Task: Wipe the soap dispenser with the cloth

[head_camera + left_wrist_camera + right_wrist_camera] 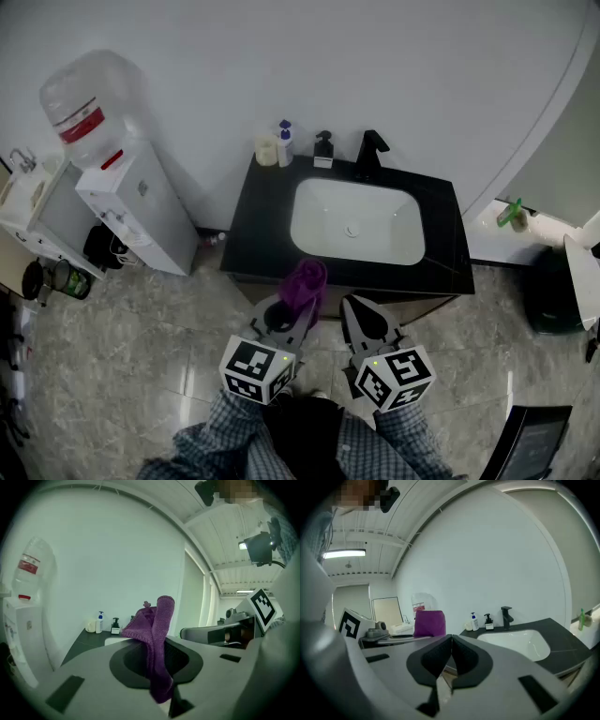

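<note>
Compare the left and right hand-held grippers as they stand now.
The left hand-held gripper is shut on the purple cloth; the right hand-held gripper holds nothing. The left's jaws are parted by the cloth; the right's jaws meet. Both point toward the black counter, short of it.

1. In the head view, the cloth (pixel 305 283) covers the jaw tips of the left gripper (pixel 298 306).
2. In the left gripper view, the cloth (pixel 157 639) hides the faucet (pixel 370 155).
3. The soap dispenser (pixel 323 150) is too small in every view for its label to be read.
4. The checked sleeves (pixel 234 441) are cut off by the head view's bottom edge.
5. A dark slab (pixel 539 441), perhaps a screen, is cut by the corner.
</note>
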{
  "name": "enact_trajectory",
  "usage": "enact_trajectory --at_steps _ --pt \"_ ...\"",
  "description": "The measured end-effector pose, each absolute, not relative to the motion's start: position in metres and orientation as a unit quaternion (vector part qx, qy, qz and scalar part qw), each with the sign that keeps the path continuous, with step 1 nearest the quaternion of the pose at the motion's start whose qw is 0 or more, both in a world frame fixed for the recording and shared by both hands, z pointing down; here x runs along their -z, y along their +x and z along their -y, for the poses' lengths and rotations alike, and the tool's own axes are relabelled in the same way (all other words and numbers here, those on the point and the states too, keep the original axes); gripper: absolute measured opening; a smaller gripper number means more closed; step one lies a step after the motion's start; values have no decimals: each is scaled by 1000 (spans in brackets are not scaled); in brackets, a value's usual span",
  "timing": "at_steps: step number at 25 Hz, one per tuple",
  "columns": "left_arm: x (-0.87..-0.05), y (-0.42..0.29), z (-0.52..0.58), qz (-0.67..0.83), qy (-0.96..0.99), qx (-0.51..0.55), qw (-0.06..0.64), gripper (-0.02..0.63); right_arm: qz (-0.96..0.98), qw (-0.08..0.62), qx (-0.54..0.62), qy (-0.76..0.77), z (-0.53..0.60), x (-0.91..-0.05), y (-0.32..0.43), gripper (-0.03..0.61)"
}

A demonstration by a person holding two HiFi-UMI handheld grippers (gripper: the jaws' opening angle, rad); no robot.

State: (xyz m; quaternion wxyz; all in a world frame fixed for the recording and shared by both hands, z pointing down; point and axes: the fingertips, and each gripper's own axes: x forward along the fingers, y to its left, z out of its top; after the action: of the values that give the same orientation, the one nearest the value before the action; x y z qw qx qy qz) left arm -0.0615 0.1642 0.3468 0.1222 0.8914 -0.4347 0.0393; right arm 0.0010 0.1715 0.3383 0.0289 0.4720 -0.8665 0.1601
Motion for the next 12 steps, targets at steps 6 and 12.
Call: enact_trajectory --at_steps 6,12 --pt "-347 -62 -165 435 891 -40 122 57 866 28 -162 473 -172 -339 2 18" --pt "-347 -61 -167 435 891 -40 121 57 867 28 -159 472 -174 -339 2 18"
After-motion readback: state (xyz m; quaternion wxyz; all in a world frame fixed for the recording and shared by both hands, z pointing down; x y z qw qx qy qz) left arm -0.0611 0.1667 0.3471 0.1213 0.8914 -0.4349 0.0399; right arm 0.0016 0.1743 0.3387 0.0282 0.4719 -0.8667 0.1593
